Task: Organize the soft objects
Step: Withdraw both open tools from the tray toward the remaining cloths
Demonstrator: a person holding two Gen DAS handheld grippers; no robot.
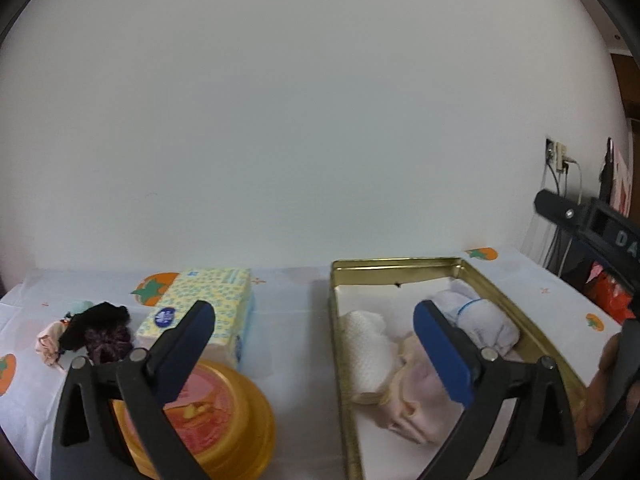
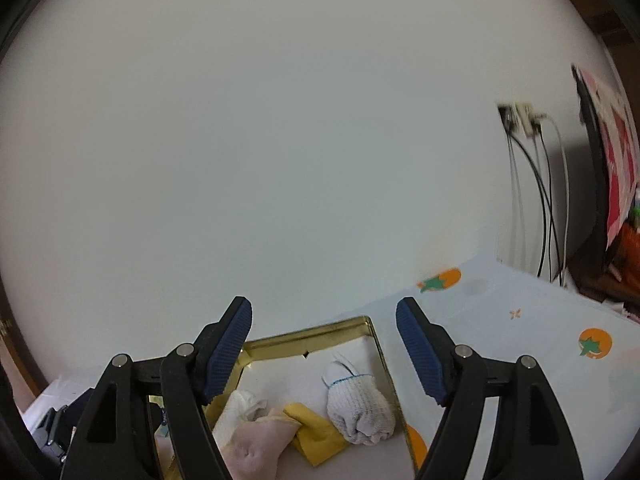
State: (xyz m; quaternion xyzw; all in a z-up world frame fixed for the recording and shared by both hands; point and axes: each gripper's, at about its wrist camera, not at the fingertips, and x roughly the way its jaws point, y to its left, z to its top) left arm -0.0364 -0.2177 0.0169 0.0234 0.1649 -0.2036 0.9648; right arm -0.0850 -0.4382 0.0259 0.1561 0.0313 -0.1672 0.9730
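Inside the gold tin (image 1: pixel 400 266), several rolled cloths (image 1: pixel 370 354) lie stowed, dark scrunchies (image 1: pixel 100 330) remain left on the counter (image 1: pixel 292 320), both grippers' fingers (image 1: pixel 192 344) released, empty.

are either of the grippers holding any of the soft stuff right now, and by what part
Nothing is held. The left gripper and right gripper are both open, with nothing between their pads, above the gold tin.

White letters "DA" readable on black device (image 1: pixel 612 232) at right edge of left wrist view, cut off by frame. Tissue pack (image 1: pixel 200 312) carries round blue label, print too small to read. Orange lid (image 1: pixel 200 408) print blurred, unreadable. No readable text in right wrist view.
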